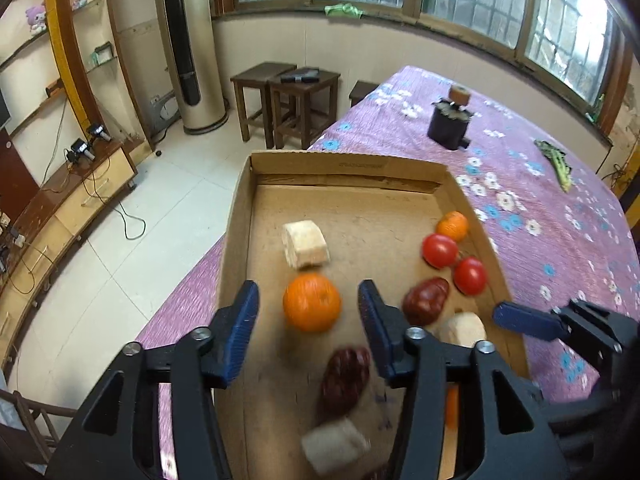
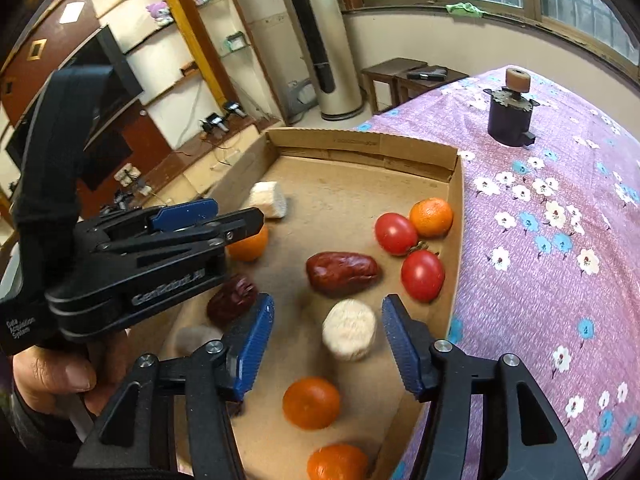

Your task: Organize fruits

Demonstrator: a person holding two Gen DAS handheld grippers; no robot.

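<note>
A shallow cardboard box (image 1: 348,168) sits on a table covered with a purple flowered cloth (image 1: 560,248), and everything below is placed by that box.

Nearest the box's left wall lies a pale, cut cylindrical piece (image 1: 306,243), about halfway along the floor. Just nearer the camera than it sits a large orange (image 1: 312,302), which lies between the blue pads of the left gripper (image 1: 310,302); the jaws stand wide and the pads are clear of the orange on both sides. Nearer still, toward the box's near end, lie a dark red date (image 1: 346,380) and a second pale piece (image 1: 334,446), blurred.

In the middle of the box a larger, glossy red date (image 2: 342,274) lies on its side. Beside it, toward the near end, a round pale piece (image 2: 350,336) sits between the fingers of the right gripper (image 2: 328,344), whose jaws are also spread wide, with a gap on each side of the piece. Two more oranges (image 2: 311,402) lie at the near end, one behind the other.

Against the box's right wall two red tomatoes (image 2: 396,234) sit close together, and a small orange (image 2: 431,212) is just beyond them, beside the wall.

Outside the box, to its right and farther back on the cloth, stands a dark cylindrical device (image 2: 509,120) with a tan wheel on top. A hand (image 2: 60,376) grips the left gripper's handle at the left of the right wrist view.
</note>
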